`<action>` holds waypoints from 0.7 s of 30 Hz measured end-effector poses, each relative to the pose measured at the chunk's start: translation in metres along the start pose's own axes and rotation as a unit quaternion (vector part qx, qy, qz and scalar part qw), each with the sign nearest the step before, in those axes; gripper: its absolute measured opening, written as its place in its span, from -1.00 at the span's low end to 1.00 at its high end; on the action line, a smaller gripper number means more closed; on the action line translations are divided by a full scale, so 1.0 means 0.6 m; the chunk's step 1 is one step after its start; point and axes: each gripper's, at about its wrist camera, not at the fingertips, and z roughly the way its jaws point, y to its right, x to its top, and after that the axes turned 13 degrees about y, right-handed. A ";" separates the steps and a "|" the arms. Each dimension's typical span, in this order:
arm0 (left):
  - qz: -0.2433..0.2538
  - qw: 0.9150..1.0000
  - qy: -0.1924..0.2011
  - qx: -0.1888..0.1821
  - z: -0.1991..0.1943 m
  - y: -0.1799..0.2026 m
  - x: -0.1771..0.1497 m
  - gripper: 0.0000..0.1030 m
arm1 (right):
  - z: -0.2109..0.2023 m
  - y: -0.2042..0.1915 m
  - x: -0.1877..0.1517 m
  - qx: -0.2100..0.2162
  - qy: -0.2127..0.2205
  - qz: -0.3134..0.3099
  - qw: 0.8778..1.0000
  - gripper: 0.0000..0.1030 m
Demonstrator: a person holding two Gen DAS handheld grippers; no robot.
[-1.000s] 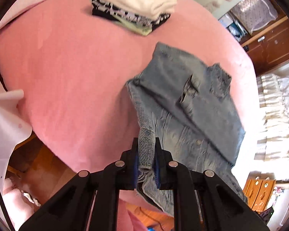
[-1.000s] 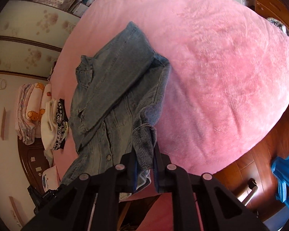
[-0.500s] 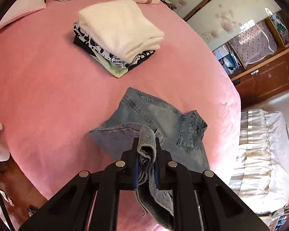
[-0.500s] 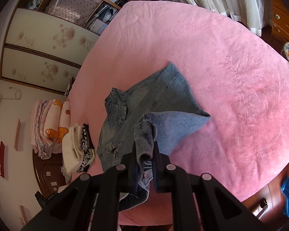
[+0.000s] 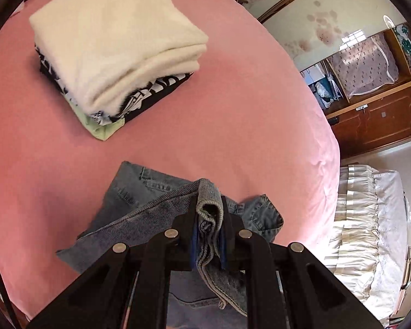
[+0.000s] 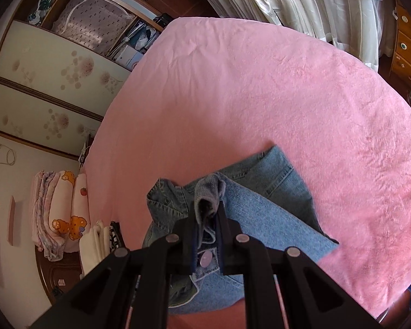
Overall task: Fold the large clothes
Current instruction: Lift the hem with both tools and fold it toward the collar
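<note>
Both claws still clamped on denim jacket (image 5: 139,213), hem now carried farther over collar (image 6: 164,200)

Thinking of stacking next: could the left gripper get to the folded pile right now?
Probably not yet. The left gripper is shut on the denim jacket, so it would have to let go first. Otherwise, bare pink bedspread lies between it and the folded pile.

One denim jacket (image 5: 150,213), one stack of folded clothes (image 5: 115,44), two tools, one bed (image 5: 233,96).
</note>
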 end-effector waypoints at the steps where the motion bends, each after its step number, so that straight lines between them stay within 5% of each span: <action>1: 0.005 1.000 0.002 0.002 0.021 0.009 0.003 -0.82 | 0.016 -0.004 0.009 0.002 0.005 -0.003 1.000 -0.82; 6: 0.007 0.999 0.005 0.036 0.113 0.018 0.007 -0.82 | 0.110 -0.012 0.039 0.008 0.008 -0.018 1.000 -0.83; 17: -0.022 0.989 -0.043 0.142 0.263 -0.054 -0.018 -0.75 | 0.318 0.018 0.024 -0.030 -0.075 -0.030 0.996 -0.81; 21: 0.028 0.988 -0.034 0.151 0.269 -0.023 -0.016 -0.48 | 0.336 0.021 0.026 -0.051 -0.070 -0.036 0.996 -0.70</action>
